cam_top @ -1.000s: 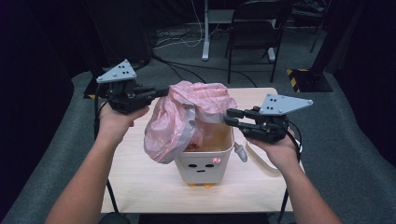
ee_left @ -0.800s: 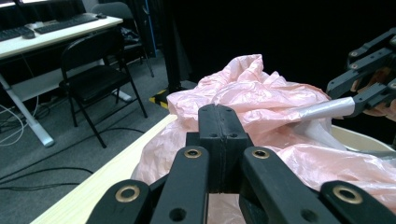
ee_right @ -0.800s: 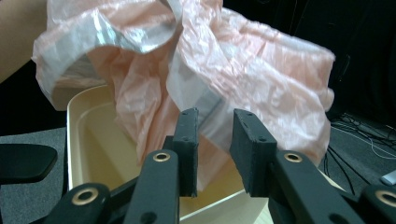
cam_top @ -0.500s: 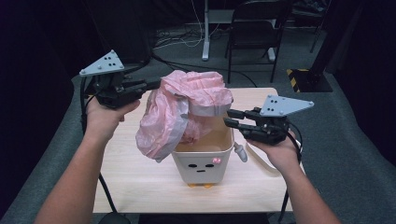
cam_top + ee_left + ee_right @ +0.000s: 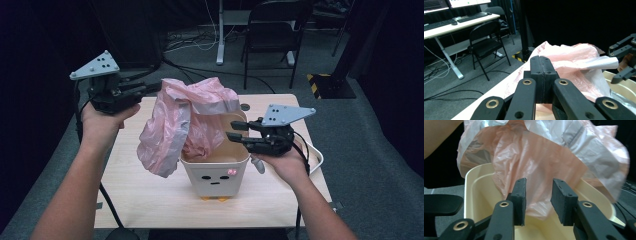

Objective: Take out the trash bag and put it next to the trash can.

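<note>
A crumpled pink plastic bag (image 5: 185, 125) hangs half out of a cream bin (image 5: 215, 175) with a small face on its front, standing mid-table. My left gripper (image 5: 155, 89) is raised at the left, shut on the bag's upper edge; in the left gripper view its jaws (image 5: 541, 62) are pressed together, with the bag (image 5: 574, 57) spreading beyond them. My right gripper (image 5: 234, 131) hovers at the bin's right rim. Its jaws (image 5: 538, 185) have just been opening and stand apart; the bag (image 5: 536, 157) hangs past the gap, untouched, above the bin (image 5: 474, 185).
The bin stands on a light wooden table (image 5: 150, 200). A white object (image 5: 314, 156) lies by my right hand. Beyond the table are a black folding chair (image 5: 272, 35), floor cables and a yellow-black striped base (image 5: 325, 82). A desk with keyboards (image 5: 454, 22) stands further back.
My left gripper has risen and drawn to the left with the bag, pulling more of it out of the bin. The right gripper's jaws have widened; that hand stays put.
</note>
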{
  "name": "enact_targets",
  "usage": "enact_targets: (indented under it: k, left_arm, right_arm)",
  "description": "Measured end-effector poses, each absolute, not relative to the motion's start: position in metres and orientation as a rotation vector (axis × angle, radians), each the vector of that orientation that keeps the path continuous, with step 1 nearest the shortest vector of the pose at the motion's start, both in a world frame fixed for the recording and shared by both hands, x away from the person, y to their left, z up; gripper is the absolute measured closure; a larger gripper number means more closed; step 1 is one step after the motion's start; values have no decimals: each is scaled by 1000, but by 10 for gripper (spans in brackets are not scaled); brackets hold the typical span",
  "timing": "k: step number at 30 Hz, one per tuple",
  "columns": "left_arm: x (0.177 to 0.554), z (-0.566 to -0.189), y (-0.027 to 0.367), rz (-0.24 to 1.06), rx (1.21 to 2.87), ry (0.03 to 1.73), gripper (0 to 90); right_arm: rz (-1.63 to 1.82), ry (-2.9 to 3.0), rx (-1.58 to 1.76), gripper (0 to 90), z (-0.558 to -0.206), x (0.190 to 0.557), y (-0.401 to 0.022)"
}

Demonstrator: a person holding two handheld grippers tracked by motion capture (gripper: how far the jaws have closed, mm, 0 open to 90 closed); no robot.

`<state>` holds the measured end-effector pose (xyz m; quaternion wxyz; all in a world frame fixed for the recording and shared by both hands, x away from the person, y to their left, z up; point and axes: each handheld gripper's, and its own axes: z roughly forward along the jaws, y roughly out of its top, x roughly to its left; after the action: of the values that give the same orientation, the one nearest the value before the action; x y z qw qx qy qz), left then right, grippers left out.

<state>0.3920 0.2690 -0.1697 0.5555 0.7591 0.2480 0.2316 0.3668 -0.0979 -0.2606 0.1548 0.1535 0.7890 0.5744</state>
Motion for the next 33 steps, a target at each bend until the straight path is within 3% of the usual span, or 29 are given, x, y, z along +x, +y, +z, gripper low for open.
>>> enact_targets:
  k: [6, 25, 33]
  left_arm:
    - [393, -169, 275, 552, 1779, 599, 900]
    - [385, -148, 274, 584, 1766, 581, 900]
    - [385, -149, 273, 582, 1768, 574, 900]
  right_arm:
    - [1636, 2299, 399, 591, -260, 366, -80]
    - [1533, 2375, 311, 615, -253, 362, -48]
    - [1465, 2403, 306, 705, -258, 364, -41]
